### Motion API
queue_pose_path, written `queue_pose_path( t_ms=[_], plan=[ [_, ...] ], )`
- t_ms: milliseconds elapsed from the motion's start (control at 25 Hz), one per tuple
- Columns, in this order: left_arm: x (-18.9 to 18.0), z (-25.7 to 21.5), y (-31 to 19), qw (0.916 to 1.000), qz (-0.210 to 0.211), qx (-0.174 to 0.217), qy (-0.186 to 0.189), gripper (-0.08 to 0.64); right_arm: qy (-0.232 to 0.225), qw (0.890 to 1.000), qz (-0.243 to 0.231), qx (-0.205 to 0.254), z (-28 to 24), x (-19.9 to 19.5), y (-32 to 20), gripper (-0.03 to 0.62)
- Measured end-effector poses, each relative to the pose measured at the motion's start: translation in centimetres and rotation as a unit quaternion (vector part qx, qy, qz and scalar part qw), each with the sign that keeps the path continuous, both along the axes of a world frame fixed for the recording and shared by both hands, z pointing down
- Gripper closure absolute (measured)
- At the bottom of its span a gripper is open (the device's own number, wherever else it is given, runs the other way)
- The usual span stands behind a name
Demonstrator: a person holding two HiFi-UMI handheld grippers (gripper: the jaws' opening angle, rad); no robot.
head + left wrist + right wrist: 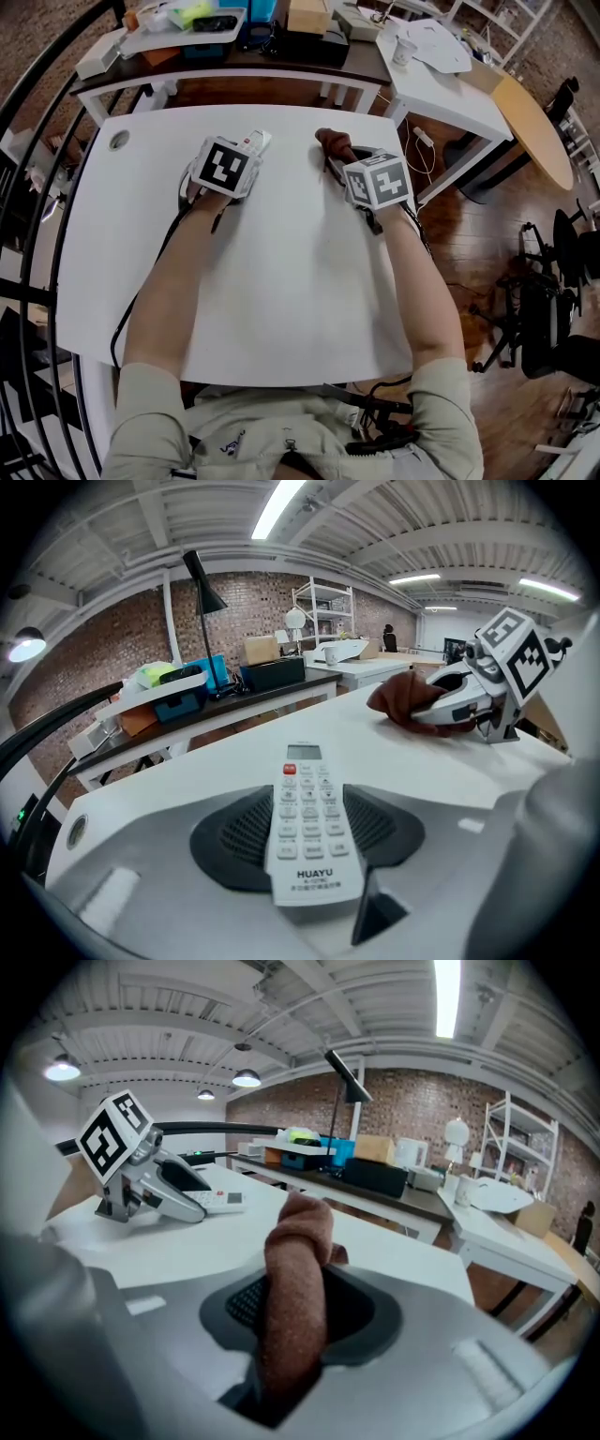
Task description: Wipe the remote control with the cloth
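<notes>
Remote control sits pinched across its width in my left claw, keypad up. Its long axis runs straight out along the claw, and the display end sticks free past the tips. My right claw is clamped on the brown cloth, with a fold poking out beyond the pads. The cloth lies off to the remote's right, apart from it, both low over the white surface. So I reckon the right claw has to sweep leftwards onto that free end. Nothing stands between them. Beyond the far edge, well clear, stand a lamp and a cluttered desk.
</notes>
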State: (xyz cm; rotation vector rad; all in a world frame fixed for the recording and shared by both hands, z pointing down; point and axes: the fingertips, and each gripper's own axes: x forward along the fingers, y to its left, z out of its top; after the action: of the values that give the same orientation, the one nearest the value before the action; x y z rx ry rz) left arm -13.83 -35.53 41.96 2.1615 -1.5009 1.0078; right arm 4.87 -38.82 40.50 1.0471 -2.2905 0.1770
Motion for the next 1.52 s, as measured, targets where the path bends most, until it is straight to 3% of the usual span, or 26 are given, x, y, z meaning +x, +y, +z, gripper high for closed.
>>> queue_pose_path(
  t_ms=[280, 520, 800, 960, 1080, 1280, 1520],
  plan=[
    [0.0, -0.4, -0.4, 0.9998, 0.003, 0.017, 0.014, 0.31, -0.006, 1.0, -0.002, -0.003, -0.1, -0.3, 0.3, 0.422],
    [-0.6, -0.1, 0.4, 0.9998, -0.002, 0.017, 0.014, 0.25, -0.022, 0.999, 0.022, 0.018, -1.4, 0.6, 0.9, 0.367],
    [0.9, -5.1, 2.8, 0.9905, 0.031, 0.117, 0.065, 0.253, -0.064, 0.994, 0.035, 0.084, -6.5, 1.3, 4.0, 0.365],
    [1.2, -7.7, 5.1, 0.9826, 0.034, 0.164, 0.08, 0.268, -0.06, 0.992, 0.036, 0.102, -7.9, 1.3, 5.4, 0.365],
    [0.8, -10.3, 7.7, 0.9722, 0.026, 0.218, 0.081, 0.351, -0.08, 0.986, 0.038, 0.141, -10.3, 1.5, 7.2, 0.373],
    [0.5, -14.5, 14.0, 0.9415, 0.002, 0.317, 0.114, 0.545, -0.126, 0.963, 0.042, 0.234, -15.1, 2.1, 13.6, 0.516],
    [1.8, -15.9, 21.9, 0.9103, 0.003, 0.376, 0.172, 0.555, -0.147, 0.95, 0.03, 0.275, -16.8, 1.8, 22.1, 0.588]
  ],
)
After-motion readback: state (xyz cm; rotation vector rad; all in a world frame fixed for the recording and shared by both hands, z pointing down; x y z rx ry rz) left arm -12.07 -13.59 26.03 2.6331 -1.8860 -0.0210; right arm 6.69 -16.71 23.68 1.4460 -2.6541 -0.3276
